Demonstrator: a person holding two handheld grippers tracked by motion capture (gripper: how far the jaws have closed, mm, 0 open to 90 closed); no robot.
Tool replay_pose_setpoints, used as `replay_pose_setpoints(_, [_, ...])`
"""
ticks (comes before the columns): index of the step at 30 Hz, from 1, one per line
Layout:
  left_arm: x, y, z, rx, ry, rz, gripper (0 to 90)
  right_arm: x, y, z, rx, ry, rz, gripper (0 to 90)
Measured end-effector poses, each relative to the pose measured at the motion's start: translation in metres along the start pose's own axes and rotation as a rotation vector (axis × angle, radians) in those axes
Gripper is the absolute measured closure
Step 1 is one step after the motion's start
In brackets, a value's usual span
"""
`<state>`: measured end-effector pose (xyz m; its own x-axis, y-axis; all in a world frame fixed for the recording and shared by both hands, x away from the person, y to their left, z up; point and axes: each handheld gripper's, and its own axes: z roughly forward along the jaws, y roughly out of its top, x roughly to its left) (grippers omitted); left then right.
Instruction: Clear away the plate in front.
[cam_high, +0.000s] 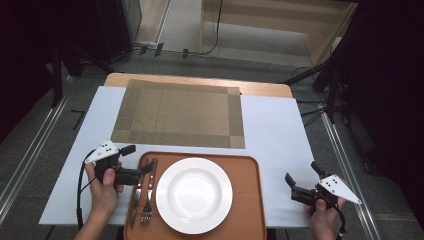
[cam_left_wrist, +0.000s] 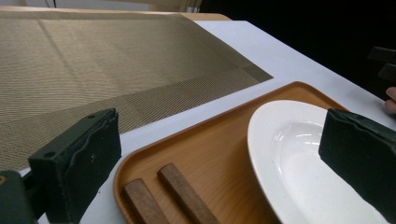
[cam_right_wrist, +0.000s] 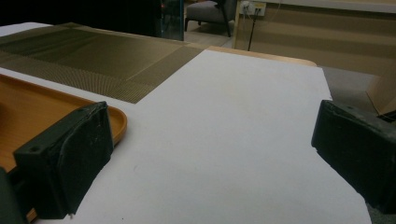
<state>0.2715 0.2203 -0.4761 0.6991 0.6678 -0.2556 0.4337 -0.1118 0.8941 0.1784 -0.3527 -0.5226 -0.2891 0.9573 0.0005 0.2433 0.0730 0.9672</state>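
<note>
On the near edge of the white table (cam_high: 280, 130) sits a wooden tray (cam_high: 250, 200), and just beyond it lies a woven brown placemat (cam_high: 180, 114). A white plate (cam_high: 194, 195) rests in the middle of the tray, upright and bare. Left of the plate, on the tray's left strip, lie a fork (cam_high: 147, 200) and a knife (cam_high: 137, 197) side by side, both with wooden handles pointing away from the person and their metal ends toward the near edge.

At the tray's left far corner the left gripper (cam_high: 136, 161) is held in the person's left hand (cam_high: 105, 190). Its fingers stand wide, one toward the placemat side and the other over the tips of the cutlery handles, with nothing between them. From the left gripper view the two handle ends (cam_left_wrist: 163, 196) lie below and between the fingers (cam_left_wrist: 84, 163), clear of both pads, and the plate's rim (cam_left_wrist: 261, 154) runs under the right-hand finger.

Well apart, at the table's right near corner, the right gripper (cam_high: 303, 182) is held in the person's right hand (cam_high: 324, 217), aimed toward the tray. Its fingers (cam_right_wrist: 74, 163) are wide too, with bare table between them; the tray's corner (cam_right_wrist: 116, 126) shows just beside the left-hand finger.
</note>
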Motion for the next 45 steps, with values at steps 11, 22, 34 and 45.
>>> replay_pose_setpoints(11, [0.015,-0.005,-0.012,-0.017,0.048,0.005,0.0,0.000,0.000,0.000,-0.001,0.000,0.000,0.0])
replay_pose_setpoints(22, [0.030,-0.011,-0.028,-0.061,0.079,0.001,0.0,0.000,0.000,0.000,0.001,0.000,-0.002,0.0])
replay_pose_setpoints(34, [0.053,-0.022,-0.052,-0.080,0.145,-0.023,0.0,0.000,0.000,0.000,-0.001,0.002,-0.001,0.0])
replay_pose_setpoints(45, [0.062,-0.029,-0.068,-0.063,0.184,-0.001,0.0,-0.001,0.000,0.000,-0.002,0.002,0.002,0.0])
